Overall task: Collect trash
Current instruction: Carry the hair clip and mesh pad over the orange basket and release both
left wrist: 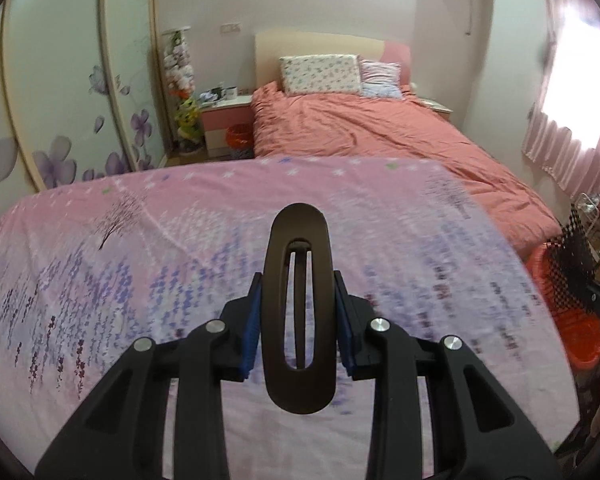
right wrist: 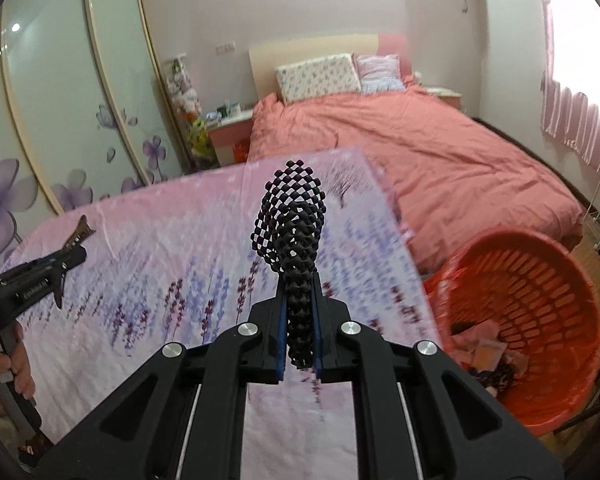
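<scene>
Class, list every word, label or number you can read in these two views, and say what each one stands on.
None can be read.
White lettering on the left gripper body: too blurred.
Dark print on the pink floral sheet: too blurred.
Items on the nightstand: too small.

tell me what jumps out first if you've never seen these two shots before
Each gripper fills the foreground with a dark hair clip pinched upright between its blue pads: the left gripper holds a smooth oval hair clip, the right gripper a black lattice hair clip. Both hang over a pink floral sheet. To the right stands an orange basket with scraps inside, and behind it a bed with a coral cover.
</scene>
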Motion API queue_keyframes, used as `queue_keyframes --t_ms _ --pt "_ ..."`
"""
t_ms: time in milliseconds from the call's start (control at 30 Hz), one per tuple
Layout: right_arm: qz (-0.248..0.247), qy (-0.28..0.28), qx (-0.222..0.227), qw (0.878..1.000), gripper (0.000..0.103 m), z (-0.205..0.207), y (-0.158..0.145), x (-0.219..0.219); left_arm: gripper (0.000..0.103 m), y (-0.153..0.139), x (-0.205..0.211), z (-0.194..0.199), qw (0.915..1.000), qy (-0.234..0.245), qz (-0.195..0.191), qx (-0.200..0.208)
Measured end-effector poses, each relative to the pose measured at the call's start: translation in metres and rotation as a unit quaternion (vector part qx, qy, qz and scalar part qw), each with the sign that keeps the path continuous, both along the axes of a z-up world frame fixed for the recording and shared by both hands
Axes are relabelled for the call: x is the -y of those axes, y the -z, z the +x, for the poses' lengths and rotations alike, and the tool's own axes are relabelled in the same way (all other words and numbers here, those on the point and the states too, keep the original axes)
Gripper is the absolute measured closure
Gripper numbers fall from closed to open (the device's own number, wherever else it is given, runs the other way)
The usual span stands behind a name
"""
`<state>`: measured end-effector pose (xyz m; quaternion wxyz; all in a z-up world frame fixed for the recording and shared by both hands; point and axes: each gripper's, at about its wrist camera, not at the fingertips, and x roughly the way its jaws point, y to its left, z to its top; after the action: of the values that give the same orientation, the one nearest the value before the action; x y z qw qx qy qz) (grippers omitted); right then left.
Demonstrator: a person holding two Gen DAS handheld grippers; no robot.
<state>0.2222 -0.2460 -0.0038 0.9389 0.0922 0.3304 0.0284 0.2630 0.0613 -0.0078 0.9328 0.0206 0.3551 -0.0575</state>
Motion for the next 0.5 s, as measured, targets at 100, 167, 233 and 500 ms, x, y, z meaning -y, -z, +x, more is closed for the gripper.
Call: queue_keyframes --t_ms 100,167,233,500 --pt "-0.003 0.01 0.013 1.0 0.093 -0.01 -0.011 0.009 0.071 -0.01 0.021 -0.007 0.9998 0.017 0.002 0.007" --pt "-0.003 0.016 0.019 1.0 0.093 -0.016 -0.016 0.016 0.071 -0.016 0.037 -0.012 0.9995 0.031 0.003 0.011" --pt "-0.004 0.023 0.024 0.999 0.093 -0.022 -0.019 0.023 0.071 -0.022 0.055 -0.016 0.9988 0.048 0.003 0.014" --pt "0.002 0.058 0.033 0.998 0.093 -0.038 -0.019 0.06 0.071 -0.033 0.135 -0.032 0.9927 0.118 0.007 0.023"
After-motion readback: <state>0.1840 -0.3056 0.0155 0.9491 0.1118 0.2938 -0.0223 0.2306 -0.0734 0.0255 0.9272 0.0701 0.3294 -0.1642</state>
